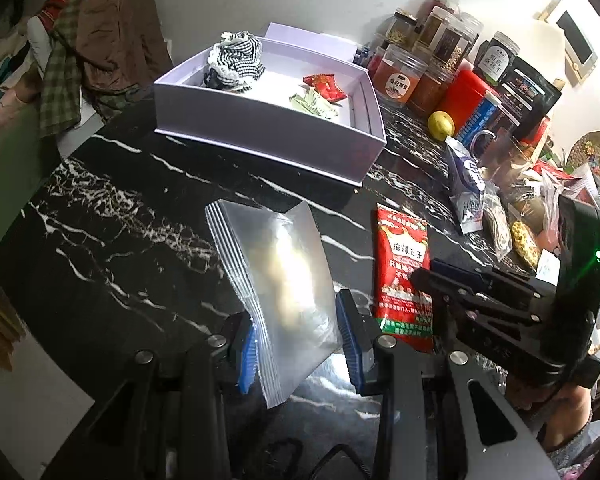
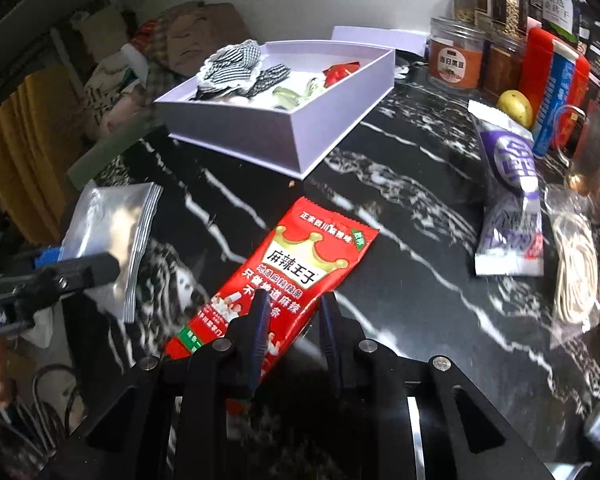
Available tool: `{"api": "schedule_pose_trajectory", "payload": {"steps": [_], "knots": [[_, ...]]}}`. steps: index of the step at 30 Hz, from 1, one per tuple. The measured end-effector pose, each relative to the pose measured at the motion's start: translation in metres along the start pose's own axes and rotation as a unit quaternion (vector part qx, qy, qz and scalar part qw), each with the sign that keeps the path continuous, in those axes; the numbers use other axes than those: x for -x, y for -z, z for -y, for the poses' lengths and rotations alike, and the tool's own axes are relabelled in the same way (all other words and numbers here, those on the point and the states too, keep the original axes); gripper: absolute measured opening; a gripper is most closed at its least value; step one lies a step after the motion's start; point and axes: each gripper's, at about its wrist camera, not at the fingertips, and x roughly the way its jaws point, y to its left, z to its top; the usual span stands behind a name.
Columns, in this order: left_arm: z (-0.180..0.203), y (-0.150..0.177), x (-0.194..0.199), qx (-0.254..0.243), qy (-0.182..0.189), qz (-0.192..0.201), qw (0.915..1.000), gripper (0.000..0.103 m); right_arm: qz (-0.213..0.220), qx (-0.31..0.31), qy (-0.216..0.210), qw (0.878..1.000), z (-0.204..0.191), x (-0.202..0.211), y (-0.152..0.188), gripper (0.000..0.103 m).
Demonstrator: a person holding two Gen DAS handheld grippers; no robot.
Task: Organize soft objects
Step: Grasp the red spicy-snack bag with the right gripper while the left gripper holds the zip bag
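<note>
Left wrist view: your left claw [image 1: 296, 340] stands wide around the silver zip bag [image 1: 278, 284], blue pads either side; whether they touch it is hard to tell. The bag's contents are only a pale blur through the foil. Its long axis runs from the claw toward the lilac box [image 1: 268, 128] on the bench [image 1: 120, 208].

Right wrist view: your right claw [image 2: 294, 328] is narrowly parted over the red snack packet [image 2: 276, 280], its near end hidden beneath the fingers. The packet lies flat, pointing diagonally up-right.
</note>
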Motion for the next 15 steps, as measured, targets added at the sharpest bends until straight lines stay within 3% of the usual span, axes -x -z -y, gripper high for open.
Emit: {"api": "schedule_pose_trajectory", "payload": {"steps": [10,12,13,14,15], "knots": [[0.007,0.01,0.003,-0.002,0.011,-0.001,0.9999,0.035,-0.019,0.015,0.002,1.0,0.009,0.017,0.017,0.026],[0.01,0.01,0.004,-0.009,0.011,0.0,0.9999,0.035,-0.021,0.001,-0.002,1.0,0.012,0.017,0.018,0.038],[0.011,0.01,0.005,-0.013,0.011,0.001,0.9999,0.035,-0.023,-0.013,0.005,1.0,0.014,0.016,0.018,0.064],[0.012,0.009,0.005,-0.015,0.01,0.002,0.9998,0.035,-0.023,-0.023,0.013,0.999,0.014,0.015,0.019,0.082],[0.013,0.009,0.006,-0.017,0.009,0.004,0.9998,0.035,-0.022,-0.031,0.018,0.999,0.013,0.014,0.019,0.083]]}}
